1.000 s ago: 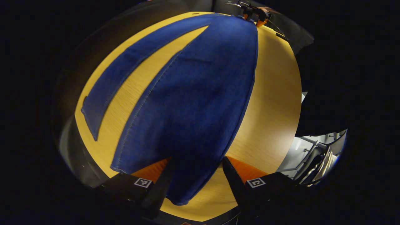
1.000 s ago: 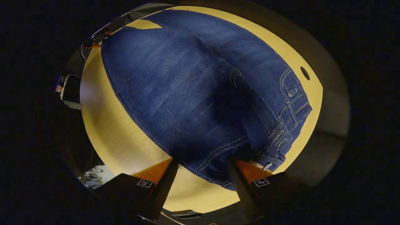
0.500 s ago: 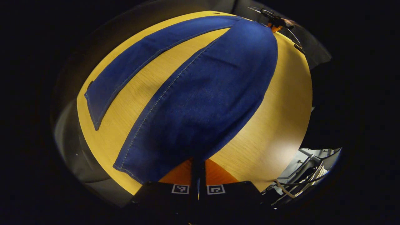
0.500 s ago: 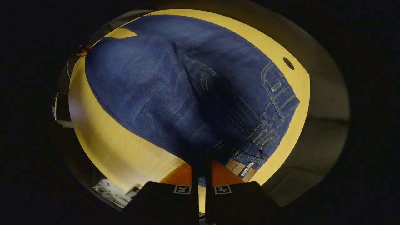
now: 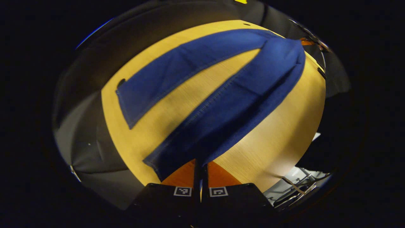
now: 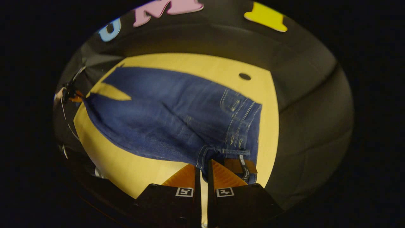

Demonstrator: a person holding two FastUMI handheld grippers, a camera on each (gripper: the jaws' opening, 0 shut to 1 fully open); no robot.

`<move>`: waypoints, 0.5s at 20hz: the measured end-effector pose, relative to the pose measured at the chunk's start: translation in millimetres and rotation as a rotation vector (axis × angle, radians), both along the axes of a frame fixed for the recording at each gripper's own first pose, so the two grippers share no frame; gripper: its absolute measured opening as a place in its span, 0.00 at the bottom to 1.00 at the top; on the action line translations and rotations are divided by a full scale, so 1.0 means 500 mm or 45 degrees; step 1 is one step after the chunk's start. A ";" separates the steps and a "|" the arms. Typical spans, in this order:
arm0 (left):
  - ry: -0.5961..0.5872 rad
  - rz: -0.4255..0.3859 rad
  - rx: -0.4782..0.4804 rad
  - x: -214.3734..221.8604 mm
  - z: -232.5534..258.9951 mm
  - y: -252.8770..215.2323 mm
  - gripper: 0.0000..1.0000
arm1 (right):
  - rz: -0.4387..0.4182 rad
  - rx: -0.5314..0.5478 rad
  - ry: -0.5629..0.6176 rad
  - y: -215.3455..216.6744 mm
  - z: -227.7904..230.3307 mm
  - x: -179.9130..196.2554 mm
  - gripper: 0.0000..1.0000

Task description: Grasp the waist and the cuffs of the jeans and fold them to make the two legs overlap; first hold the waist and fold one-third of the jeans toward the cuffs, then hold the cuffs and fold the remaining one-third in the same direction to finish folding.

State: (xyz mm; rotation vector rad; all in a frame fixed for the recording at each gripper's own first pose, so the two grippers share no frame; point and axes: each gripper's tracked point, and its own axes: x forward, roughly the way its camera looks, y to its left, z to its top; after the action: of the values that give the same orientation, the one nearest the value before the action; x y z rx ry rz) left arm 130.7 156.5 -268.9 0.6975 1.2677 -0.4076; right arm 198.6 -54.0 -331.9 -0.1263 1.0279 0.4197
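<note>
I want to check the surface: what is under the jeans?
A yellow wooden table lies under the jeans; it shows between the legs. The part beneath the denim is covered.

A recording booth: black cloth wall drapes behind a pale wooden table with a cable hole.

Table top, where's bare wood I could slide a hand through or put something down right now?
Bare table: the wedge between the two legs of the jeans, the strip on the near leg's outer side, and the band past the waistband around the round hole. Crowded where the left gripper pinches the cuff and the right gripper the waist.
</note>
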 end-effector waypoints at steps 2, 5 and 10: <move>-0.092 0.054 -0.028 0.067 0.047 -0.015 0.06 | -0.032 0.004 -0.075 0.004 0.033 0.055 0.12; -0.175 0.112 -0.024 0.201 0.067 -0.024 0.06 | -0.022 -0.051 -0.170 0.012 0.052 0.157 0.11; -0.157 0.153 0.078 0.399 0.008 -0.023 0.06 | -0.064 -0.148 -0.213 0.029 0.006 0.315 0.11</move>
State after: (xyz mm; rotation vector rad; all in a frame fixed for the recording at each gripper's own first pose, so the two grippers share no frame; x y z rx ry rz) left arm 330.0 145.3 -264.8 0.6835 1.2024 -0.2248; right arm 356.0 -39.3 -329.0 -0.2356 0.8890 0.2986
